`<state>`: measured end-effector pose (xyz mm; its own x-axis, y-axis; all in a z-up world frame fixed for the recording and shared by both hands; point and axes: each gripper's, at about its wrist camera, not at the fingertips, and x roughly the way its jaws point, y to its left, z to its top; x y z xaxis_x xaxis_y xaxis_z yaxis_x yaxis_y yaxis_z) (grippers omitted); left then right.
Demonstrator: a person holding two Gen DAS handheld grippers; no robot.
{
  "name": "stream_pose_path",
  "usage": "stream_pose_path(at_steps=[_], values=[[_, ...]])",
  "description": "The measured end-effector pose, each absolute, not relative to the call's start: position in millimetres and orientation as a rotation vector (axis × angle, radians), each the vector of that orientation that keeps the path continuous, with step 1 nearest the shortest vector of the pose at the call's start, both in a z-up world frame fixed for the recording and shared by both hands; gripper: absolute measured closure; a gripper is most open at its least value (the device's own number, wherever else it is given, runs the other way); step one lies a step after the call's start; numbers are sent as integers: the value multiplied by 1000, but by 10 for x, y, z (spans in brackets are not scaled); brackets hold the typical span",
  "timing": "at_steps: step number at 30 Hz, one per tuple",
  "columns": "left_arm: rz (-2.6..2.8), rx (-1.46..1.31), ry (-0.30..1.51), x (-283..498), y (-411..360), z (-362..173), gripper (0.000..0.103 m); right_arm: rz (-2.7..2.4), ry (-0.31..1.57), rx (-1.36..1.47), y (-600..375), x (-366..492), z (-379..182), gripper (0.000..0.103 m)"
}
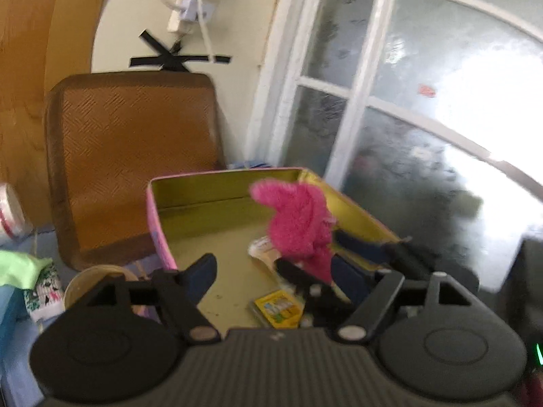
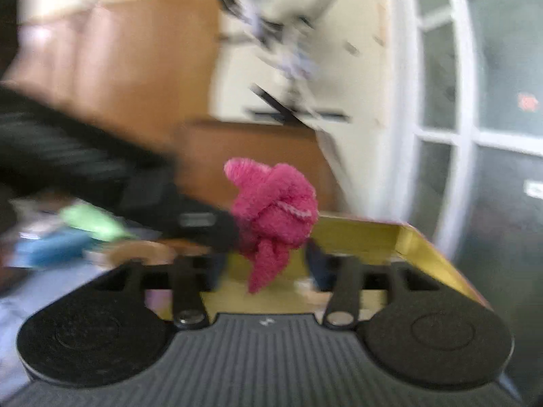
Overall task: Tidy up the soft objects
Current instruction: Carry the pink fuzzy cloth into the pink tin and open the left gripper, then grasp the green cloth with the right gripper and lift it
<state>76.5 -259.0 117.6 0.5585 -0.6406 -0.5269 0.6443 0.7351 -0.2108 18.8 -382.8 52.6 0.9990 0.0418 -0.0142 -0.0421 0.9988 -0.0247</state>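
Observation:
A fluffy pink cloth (image 1: 295, 220) bunched into a knot hangs in the air over an open tin box (image 1: 203, 196), pink outside and yellow inside. In the left wrist view my left gripper (image 1: 275, 261) stands open, its fingers wide apart, with the cloth's tail dangling between them nearer the right finger. In the blurred right wrist view the pink cloth (image 2: 271, 210) sits just above and between the spread fingers of my open right gripper (image 2: 266, 257). No pad visibly presses on it. The left gripper's finger (image 2: 210, 224) reaches in from the left and meets the cloth's side. The box's yellow wall (image 2: 373, 237) lies behind.
Inside the box lie a small yellow pack (image 1: 278, 308) and a pale wrapper (image 1: 261, 249). A brown chair back (image 1: 135, 156) stands behind the box and a white-framed window (image 1: 356, 101) to the right. A green cloth (image 1: 20, 268), a patterned cup (image 1: 44, 291) and a tape roll (image 1: 98, 278) sit at left.

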Motion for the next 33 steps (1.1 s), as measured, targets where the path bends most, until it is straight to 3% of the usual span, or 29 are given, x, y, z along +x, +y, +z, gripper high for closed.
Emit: stream_pose_path(at_steps=[11,19,27,31,33], values=[[-602,-78,604,448,-1291,871,22,164,-9,131,-3877,58,423,34],[-201,-242,627,307,173,423,23,485,31,50,-2980,141,671,34],[-139,-282,563,277,563,189,24,560,287,26,-2016,1363,1157,33],[-164,-312,526,237,621,182,24,494,438,31,-1573,2034,1178,19],[-172,-352,523,237,683,177,24,434,483,-2,-1415,2265,1113,19]])
